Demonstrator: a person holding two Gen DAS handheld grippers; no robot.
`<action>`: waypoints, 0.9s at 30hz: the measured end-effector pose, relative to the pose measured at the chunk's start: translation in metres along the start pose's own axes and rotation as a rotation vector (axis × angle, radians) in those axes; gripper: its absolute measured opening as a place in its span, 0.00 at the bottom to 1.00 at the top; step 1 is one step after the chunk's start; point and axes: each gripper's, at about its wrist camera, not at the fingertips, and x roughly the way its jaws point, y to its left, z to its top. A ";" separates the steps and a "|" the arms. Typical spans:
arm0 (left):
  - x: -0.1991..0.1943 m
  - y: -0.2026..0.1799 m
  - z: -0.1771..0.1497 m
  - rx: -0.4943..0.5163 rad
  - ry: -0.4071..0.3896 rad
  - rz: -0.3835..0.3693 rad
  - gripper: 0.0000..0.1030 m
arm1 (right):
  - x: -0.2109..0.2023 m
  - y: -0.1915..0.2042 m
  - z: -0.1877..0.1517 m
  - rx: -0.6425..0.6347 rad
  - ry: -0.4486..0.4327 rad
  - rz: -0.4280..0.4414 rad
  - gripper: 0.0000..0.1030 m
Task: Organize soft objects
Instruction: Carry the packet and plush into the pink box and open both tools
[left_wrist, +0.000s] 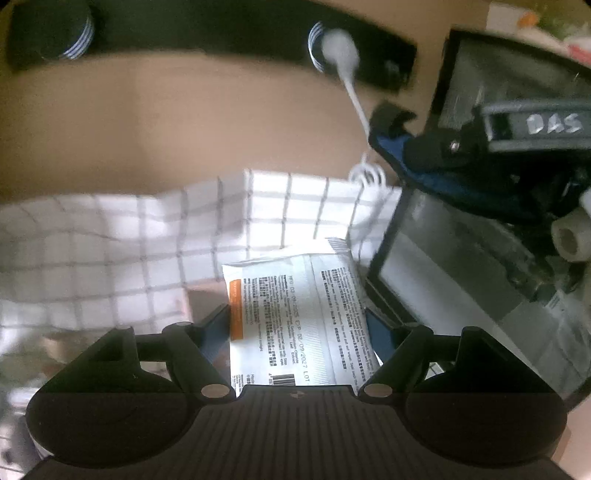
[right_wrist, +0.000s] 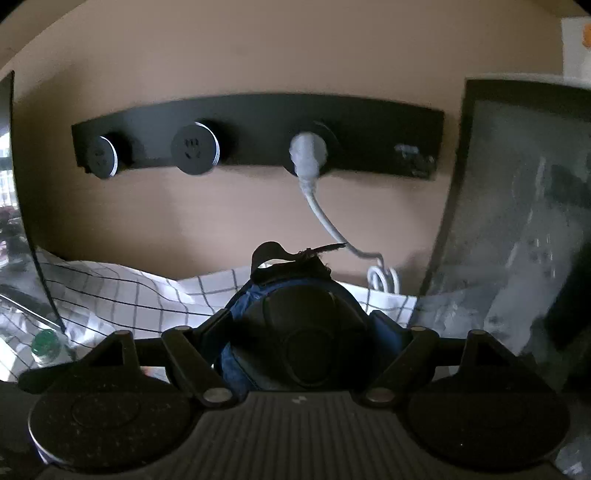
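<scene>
My left gripper (left_wrist: 299, 321) is shut on a white printed packet (left_wrist: 299, 314), held above a white checked cloth (left_wrist: 110, 251). My right gripper (right_wrist: 301, 325) is shut on a dark blue and black padded soft object (right_wrist: 306, 332) with a black strap loop on top. In the left wrist view that soft object (left_wrist: 424, 162) and the right gripper holding it show at the right, over a dark bin (left_wrist: 461, 258). The checked cloth (right_wrist: 110, 291) also lies below in the right wrist view.
A black socket strip (right_wrist: 258, 129) is on the tan wall, with a white plug and cable (right_wrist: 306, 158) hanging to a coil. The dark glossy bin (right_wrist: 517, 221) stands at right. A white roll (left_wrist: 570, 240) sits at the right edge.
</scene>
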 end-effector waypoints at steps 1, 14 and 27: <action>0.010 -0.004 -0.002 -0.001 0.012 0.004 0.80 | 0.004 -0.002 -0.004 0.006 0.003 -0.008 0.78; 0.098 -0.011 -0.025 -0.006 0.119 0.085 0.78 | 0.036 -0.022 -0.028 0.070 0.054 -0.038 0.78; -0.024 0.024 -0.021 -0.100 -0.007 0.077 0.77 | 0.087 -0.004 -0.060 0.126 0.168 0.026 0.78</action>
